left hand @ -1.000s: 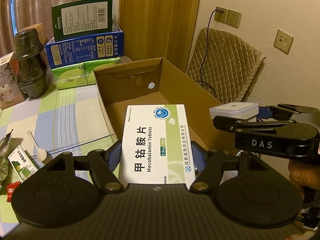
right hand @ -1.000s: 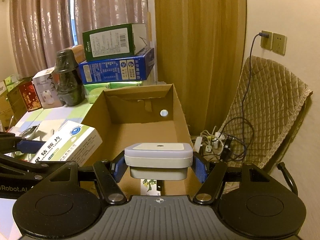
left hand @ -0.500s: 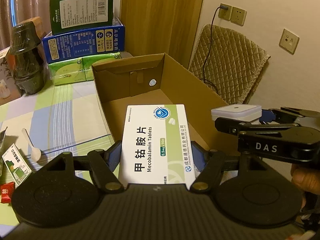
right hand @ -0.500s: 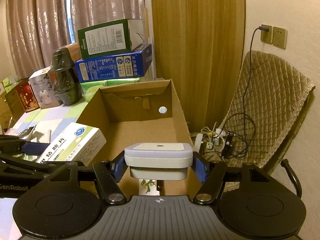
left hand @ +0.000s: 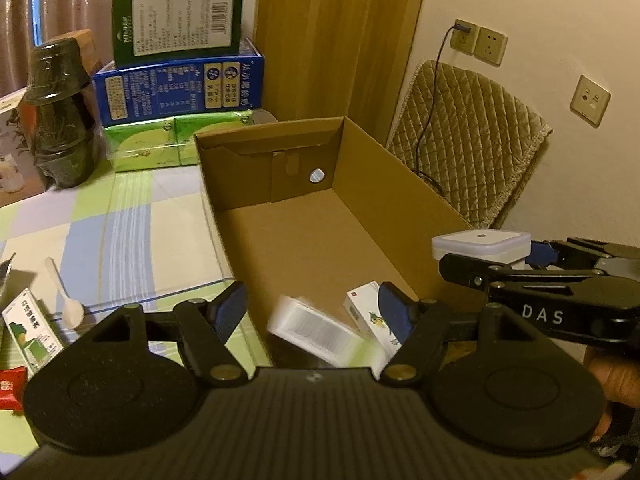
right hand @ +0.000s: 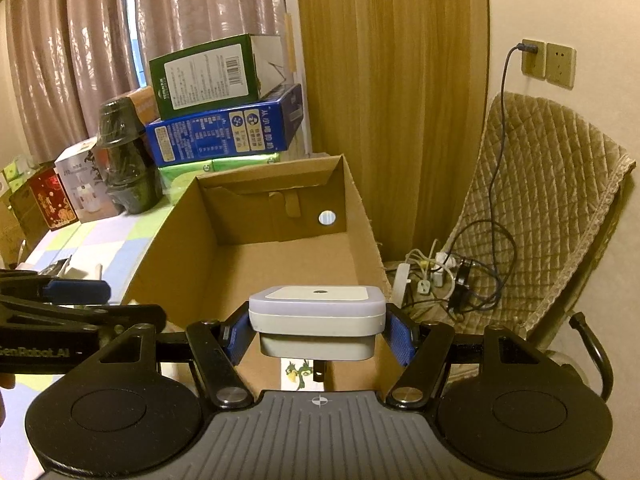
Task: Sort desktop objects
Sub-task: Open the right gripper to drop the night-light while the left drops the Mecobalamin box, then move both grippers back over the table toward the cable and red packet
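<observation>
right now the left hand-held gripper is spread wide with nothing between its blue pads, sitting over the near end of the cardboard box. the white pill box is below the pads, tilted and motion-blurred, inside the cardboard box; cannot tell if it touches the floor of it. just right of it a small white carton with a green bird print lies in the same near end, partly behind the right pad.

right hand-held gripper is pinching a white square plug-in light by its sides, held level over the near right part of the cardboard box. same light shows from the left camera above the box's right wall.

cardboard box sits on the checked counter. on the counter left of it: a white spoon, a small green-white packet, a red wrapper. at the back, a blue box stacked on green ones, dark cups beside.
</observation>
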{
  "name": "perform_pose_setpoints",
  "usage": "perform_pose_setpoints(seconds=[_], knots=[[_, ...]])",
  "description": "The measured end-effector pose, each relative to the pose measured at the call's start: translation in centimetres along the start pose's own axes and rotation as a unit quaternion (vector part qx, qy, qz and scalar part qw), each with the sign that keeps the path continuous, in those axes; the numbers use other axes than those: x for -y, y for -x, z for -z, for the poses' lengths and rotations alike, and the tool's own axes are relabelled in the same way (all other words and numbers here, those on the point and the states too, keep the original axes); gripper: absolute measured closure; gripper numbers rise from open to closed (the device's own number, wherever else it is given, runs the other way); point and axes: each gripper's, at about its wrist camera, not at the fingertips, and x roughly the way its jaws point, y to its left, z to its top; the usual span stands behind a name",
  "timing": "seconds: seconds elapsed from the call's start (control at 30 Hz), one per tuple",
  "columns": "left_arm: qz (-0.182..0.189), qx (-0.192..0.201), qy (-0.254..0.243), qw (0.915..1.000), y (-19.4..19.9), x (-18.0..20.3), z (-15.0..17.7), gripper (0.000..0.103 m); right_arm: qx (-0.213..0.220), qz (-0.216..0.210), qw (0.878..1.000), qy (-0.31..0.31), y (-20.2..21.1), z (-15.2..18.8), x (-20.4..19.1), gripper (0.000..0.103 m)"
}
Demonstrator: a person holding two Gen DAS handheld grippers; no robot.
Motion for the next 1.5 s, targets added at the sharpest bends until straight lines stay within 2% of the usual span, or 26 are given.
perform_pose_setpoints(seconds=[0.13, 0.23, 0.27, 0.5, 0.7, 0.8, 1.17, 1.37, 1.5], knots=[[-0.005, 0.008, 0.005, 0.9999, 1.0, -0.8, 0.1, 0.035, 0.010, -0.018, 1.000, -0.013, -0.1, -0.2, 0.0, 0.038], [-0.008, 0.014, 0.015, 0.9998, 1.8, -1.4, 0.3, 0.031, 0.023, -0.025, 0.999, -0.021, 0.3, -0.5, 0.1, 0.024], [-0.009, 0.016, 0.018, 0.9997, 2.1, -1.7, 0.4, 0.031, 0.028, -0.026, 0.999, -0.021, 0.6, -0.5, 0.1, 0.023], [-0.017, 0.020, 0.031, 0.9992, 4.3, -3.1, 1.5, 0.029, 0.034, -0.021, 0.999, -0.030, 2.3, -0.4, 0.0, 0.020], [-0.030, 0.020, 0.043, 0.9984, 6.7, -4.5, 3.1, 0.026, 0.038, -0.029, 0.998, -0.030, 4.4, 0.3, -1.5, 0.016], [-0.040, 0.020, 0.048, 0.9979, 8.0, -5.3, 4.0, 0.026, 0.039, -0.039, 0.998, -0.026, 5.3, 0.6, -2.9, 0.013], [-0.096, 0.022, 0.072, 0.9925, 14.3, -10.3, 7.9, 0.012, 0.043, -0.090, 0.995, 0.001, 8.4, 1.9, -9.7, 0.002], [-0.136, 0.021, 0.077, 0.9875, 17.8, -14.0, 10.4, 0.005, 0.032, -0.121, 0.992, 0.028, 8.6, 2.8, -14.0, 0.002], [-0.168, 0.020, 0.075, 0.9827, 19.5, -16.5, 11.7, 0.004, 0.027, -0.139, 0.989, 0.045, 8.3, 3.3, -16.5, 0.002]])
